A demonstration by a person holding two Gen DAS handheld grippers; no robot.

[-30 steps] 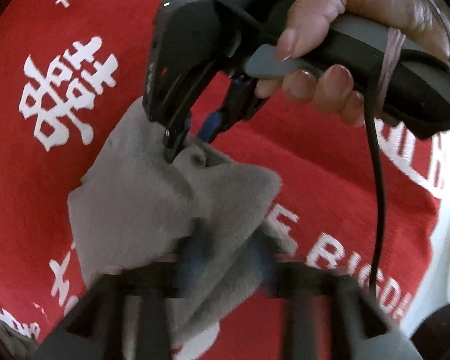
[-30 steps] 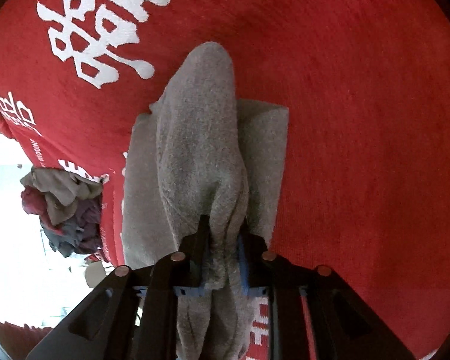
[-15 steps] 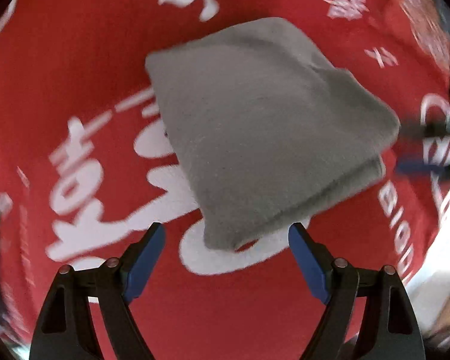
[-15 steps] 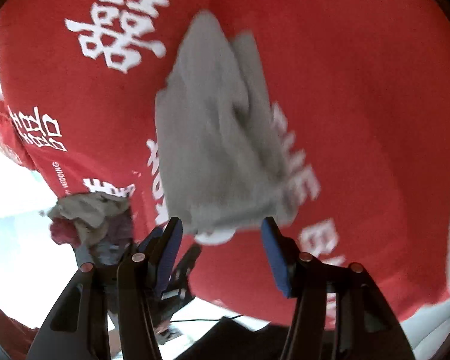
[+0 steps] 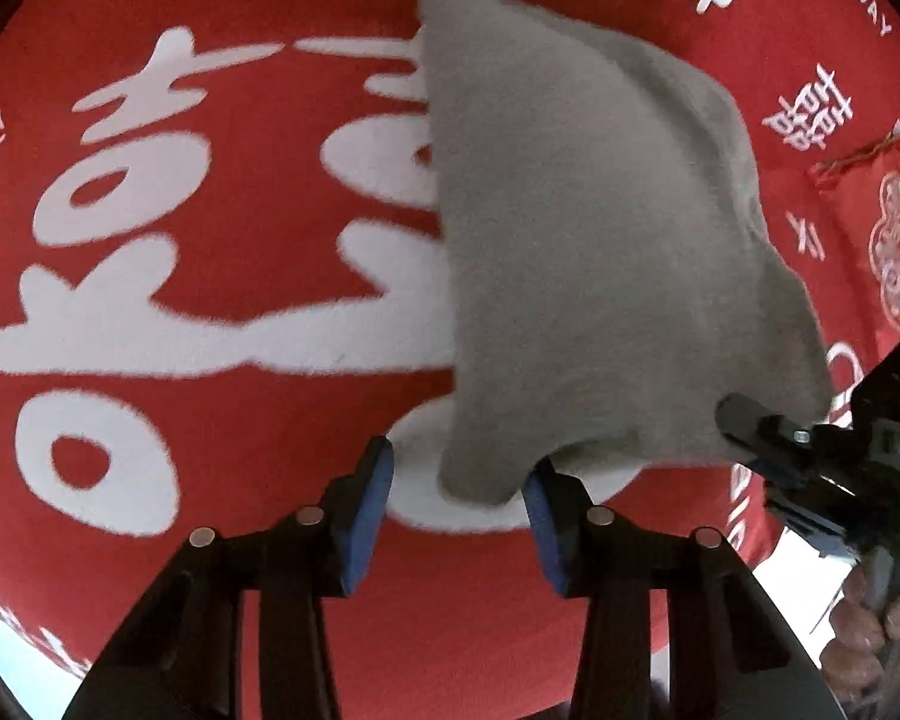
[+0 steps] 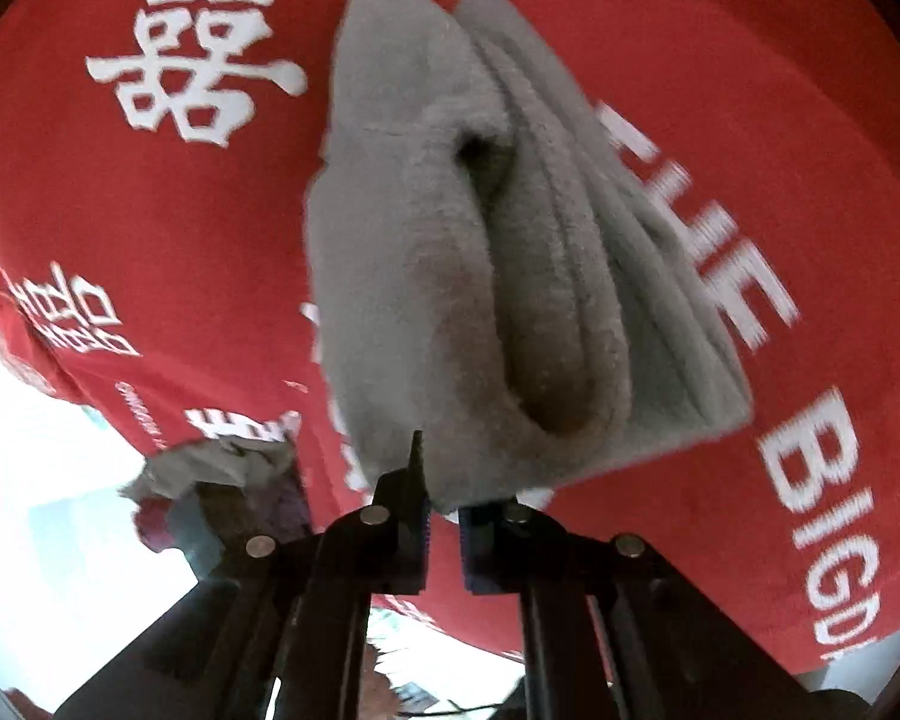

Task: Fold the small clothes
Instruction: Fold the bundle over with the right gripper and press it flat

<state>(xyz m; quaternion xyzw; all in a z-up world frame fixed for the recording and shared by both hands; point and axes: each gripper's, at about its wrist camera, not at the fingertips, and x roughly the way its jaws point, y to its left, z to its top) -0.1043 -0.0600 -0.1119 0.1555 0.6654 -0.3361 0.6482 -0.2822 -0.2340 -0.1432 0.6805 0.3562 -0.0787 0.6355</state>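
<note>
I see a red cloth (image 5: 222, 276) with large white characters and lettering spread under everything, and the folded grey garment (image 5: 582, 264) lies on it, covering part of the big white character. Beyond the edge of the red cloth, in the right wrist view, sits a heap of mixed clothes (image 6: 222, 498). My right claw (image 6: 444, 516) is clenched on the near corner of the grey garment (image 6: 462, 276), whose stacked folded layers show along one side. My left claw (image 5: 459, 507) is released, its blue pads apart, with another near corner of the garment lying between them.
</note>
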